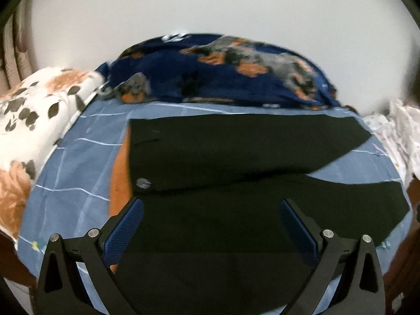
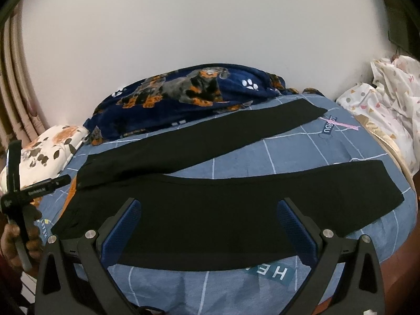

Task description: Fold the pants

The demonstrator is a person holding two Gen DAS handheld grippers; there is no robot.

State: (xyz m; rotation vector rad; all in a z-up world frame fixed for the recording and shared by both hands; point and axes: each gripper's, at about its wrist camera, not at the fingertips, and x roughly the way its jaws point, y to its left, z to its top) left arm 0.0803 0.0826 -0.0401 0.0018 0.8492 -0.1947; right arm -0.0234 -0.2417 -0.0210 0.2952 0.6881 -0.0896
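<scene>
Black pants (image 1: 236,152) lie spread flat on a blue checked bed sheet (image 1: 78,162), waist to the left with a silver button (image 1: 143,183), both legs running to the right in a V. My left gripper (image 1: 212,204) hovers open above the near leg by the waist, nothing between its blue pads. In the right wrist view the pants (image 2: 210,210) show both legs apart, the far leg (image 2: 236,128) angling up right. My right gripper (image 2: 209,204) is open over the middle of the near leg. A hand holds the left gripper's body (image 2: 23,191) at the far left.
A navy blanket with a dog print (image 1: 223,71) is bunched along the wall behind the pants. A white floral pillow (image 1: 34,115) sits at the left. A white patterned sheet (image 2: 388,97) is heaped at the right. The bed's front edge (image 2: 262,288) lies below the pants.
</scene>
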